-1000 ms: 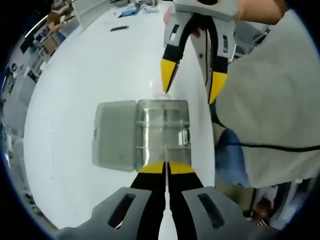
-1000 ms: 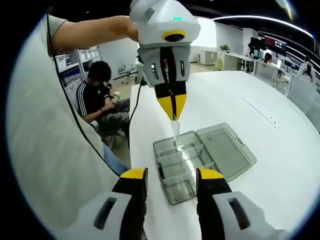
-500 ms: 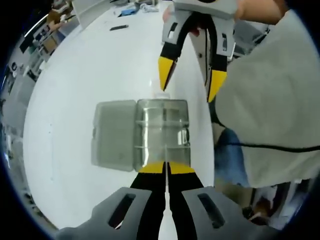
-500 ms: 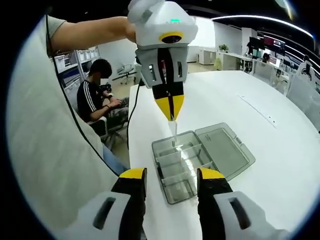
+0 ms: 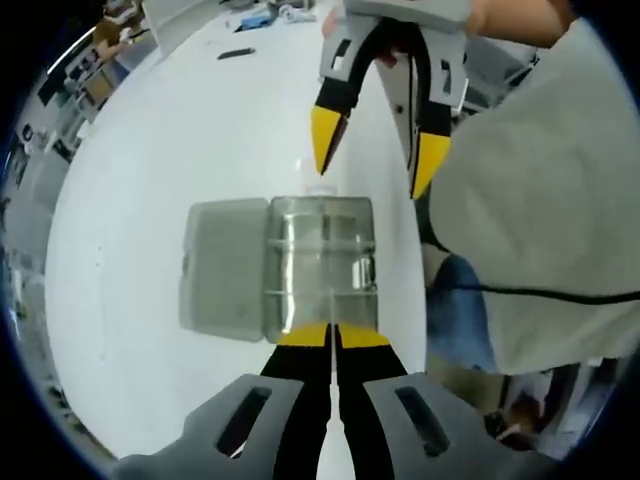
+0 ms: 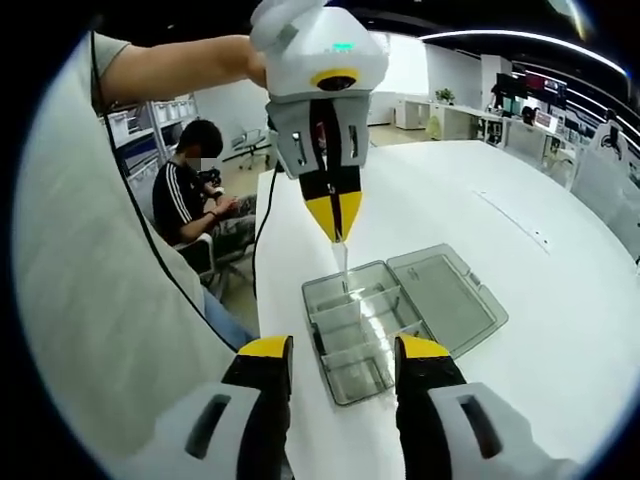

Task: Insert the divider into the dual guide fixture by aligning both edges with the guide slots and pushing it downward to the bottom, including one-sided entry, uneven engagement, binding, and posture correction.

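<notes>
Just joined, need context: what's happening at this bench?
A person works two handheld grippers over a clear compartment box lying open on a white table. The left gripper is shut on a thin clear divider, held upright above the box's compartments. The right gripper hovers open near the box, holding nothing. The divider isn't seated yet.

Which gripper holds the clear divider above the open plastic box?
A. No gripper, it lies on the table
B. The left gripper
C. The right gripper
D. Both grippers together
B: the left gripper is shut on the thin clear divider over the box, while the right gripper hangs open.
</notes>
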### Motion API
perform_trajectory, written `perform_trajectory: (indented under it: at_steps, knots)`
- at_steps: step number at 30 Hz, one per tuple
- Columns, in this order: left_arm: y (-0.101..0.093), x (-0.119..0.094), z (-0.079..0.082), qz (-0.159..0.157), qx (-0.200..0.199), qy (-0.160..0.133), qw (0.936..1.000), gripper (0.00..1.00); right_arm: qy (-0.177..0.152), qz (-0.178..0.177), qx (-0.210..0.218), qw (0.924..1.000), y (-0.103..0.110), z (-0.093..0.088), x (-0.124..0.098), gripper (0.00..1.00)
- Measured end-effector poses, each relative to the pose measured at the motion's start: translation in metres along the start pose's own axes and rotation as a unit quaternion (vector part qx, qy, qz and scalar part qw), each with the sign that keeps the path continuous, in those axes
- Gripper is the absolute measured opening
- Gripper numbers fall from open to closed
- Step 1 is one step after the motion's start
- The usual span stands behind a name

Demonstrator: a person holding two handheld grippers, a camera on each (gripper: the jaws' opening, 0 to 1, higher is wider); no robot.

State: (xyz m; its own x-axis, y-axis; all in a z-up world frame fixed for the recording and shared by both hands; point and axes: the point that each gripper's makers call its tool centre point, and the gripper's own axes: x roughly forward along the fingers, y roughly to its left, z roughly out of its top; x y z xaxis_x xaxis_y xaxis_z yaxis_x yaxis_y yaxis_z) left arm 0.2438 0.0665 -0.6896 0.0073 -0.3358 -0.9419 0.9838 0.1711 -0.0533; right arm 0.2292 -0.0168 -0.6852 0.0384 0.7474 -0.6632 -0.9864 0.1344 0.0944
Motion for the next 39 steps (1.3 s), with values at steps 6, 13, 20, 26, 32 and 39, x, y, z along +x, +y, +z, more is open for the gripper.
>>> perform_trajectory:
  at_steps: [6,13,20,26,32,39]
  knots:
    - [-0.0012,0.0006,-0.0012,-0.001,-0.001,0.002,1.0000,0.00,0.000,-0.001,0.001,1.0000,0.0000,-0.0011,-0.0006,0.37]
    - [-0.0013,0.0020,-0.0028,-0.002,0.000,0.005,1.0000,0.00,-0.002,-0.001,0.003,1.0000,0.0008,-0.0007,-0.0002,0.38]
    - [-0.0014,0.0035,-0.0035,-0.003,-0.004,0.006,1.0000,0.00,-0.001,-0.003,0.004,1.0000,0.0003,-0.0021,-0.0010,0.38]
    - [-0.0015,0.0042,-0.0046,-0.004,-0.005,0.007,1.0000,0.00,-0.001,-0.005,0.005,1.0000,-0.0011,-0.0031,-0.0014,0.38]
    - [-0.0013,0.0050,-0.0065,-0.005,-0.008,0.008,0.9999,0.00,0.000,-0.007,0.006,1.0000,-0.0020,-0.0036,-0.0013,0.41]
    - [-0.0008,0.0056,-0.0072,-0.006,-0.010,0.007,0.9999,0.00,0.000,-0.007,0.007,1.0000,-0.0041,-0.0027,-0.0004,0.43]
